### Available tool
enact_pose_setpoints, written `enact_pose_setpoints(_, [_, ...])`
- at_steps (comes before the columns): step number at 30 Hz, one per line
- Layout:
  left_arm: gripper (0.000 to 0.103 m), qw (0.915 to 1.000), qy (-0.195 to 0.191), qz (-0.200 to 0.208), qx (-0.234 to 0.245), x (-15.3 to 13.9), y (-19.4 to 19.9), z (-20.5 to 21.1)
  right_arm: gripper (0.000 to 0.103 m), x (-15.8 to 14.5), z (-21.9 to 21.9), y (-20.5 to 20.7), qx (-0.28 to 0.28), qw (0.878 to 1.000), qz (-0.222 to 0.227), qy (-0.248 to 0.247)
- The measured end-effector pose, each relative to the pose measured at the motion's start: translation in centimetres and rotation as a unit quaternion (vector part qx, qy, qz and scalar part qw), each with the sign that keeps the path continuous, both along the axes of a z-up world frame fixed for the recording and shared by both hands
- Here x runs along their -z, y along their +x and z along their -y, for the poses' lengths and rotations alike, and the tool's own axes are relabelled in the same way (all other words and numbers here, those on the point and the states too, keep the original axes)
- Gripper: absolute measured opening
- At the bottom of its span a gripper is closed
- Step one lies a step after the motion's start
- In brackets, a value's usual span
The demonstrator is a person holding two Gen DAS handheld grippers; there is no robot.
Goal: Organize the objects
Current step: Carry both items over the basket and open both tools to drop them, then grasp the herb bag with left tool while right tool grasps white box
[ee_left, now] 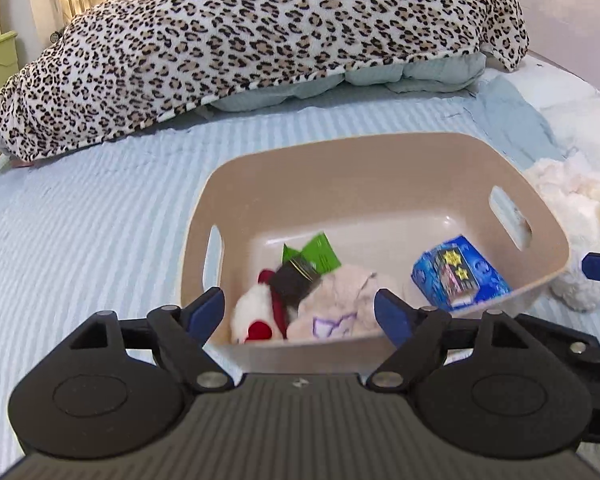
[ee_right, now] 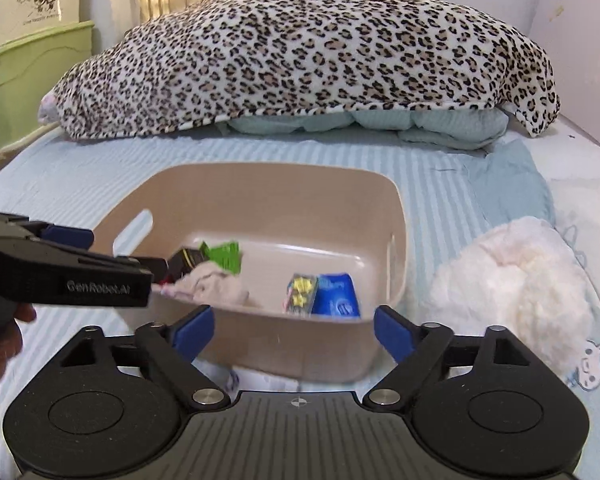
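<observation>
A beige plastic basket [ee_left: 380, 168] with handle slots sits on the striped bed. Inside it lie a white plush with red parts [ee_left: 256, 316], a pale pink cloth [ee_left: 340, 304], a black item with a green card [ee_left: 312, 258] and a blue box with stars [ee_left: 458, 276]. My left gripper [ee_left: 300, 312] is open and empty, just over the basket's near rim. My right gripper [ee_right: 294, 330] is open and empty in front of the basket [ee_right: 260, 184]. The blue box [ee_right: 336, 294] and cloth [ee_right: 216, 284] also show in the right wrist view. A fluffy white plush [ee_right: 512, 276] lies on the bed right of the basket.
A leopard-print blanket [ee_left: 260, 40] covers folded pale bedding at the back of the bed. The striped light blue sheet [ee_left: 80, 240] spreads left of the basket. A green bin [ee_right: 32, 80] stands beyond the bed's left edge. A wall [ee_right: 580, 40] is at the right.
</observation>
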State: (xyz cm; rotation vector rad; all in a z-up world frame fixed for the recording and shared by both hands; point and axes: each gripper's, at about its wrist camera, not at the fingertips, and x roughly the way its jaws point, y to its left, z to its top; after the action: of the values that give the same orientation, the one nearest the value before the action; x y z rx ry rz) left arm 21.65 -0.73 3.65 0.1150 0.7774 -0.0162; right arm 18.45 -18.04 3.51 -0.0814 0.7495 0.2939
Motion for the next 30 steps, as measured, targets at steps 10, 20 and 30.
enact_pose_setpoints(10, [0.086,0.9996,0.007,-0.002,0.028,-0.2,-3.6,0.1,0.089,1.6,0.8,-2.1,-0.019,0.998,-0.038,-0.039])
enact_pose_setpoints(20, [0.086,0.9956,0.016,-0.060,0.070,3.6,-4.8,2.2,0.089,3.6,2.3,-2.1,-0.003,0.996,-0.071,-0.058])
enact_pose_setpoints(30, [0.086,0.9902,-0.011,-0.095,0.102,7.2,-4.6,4.5,0.089,4.6,3.5,-1.8,0.011,0.994,-0.089,-0.062])
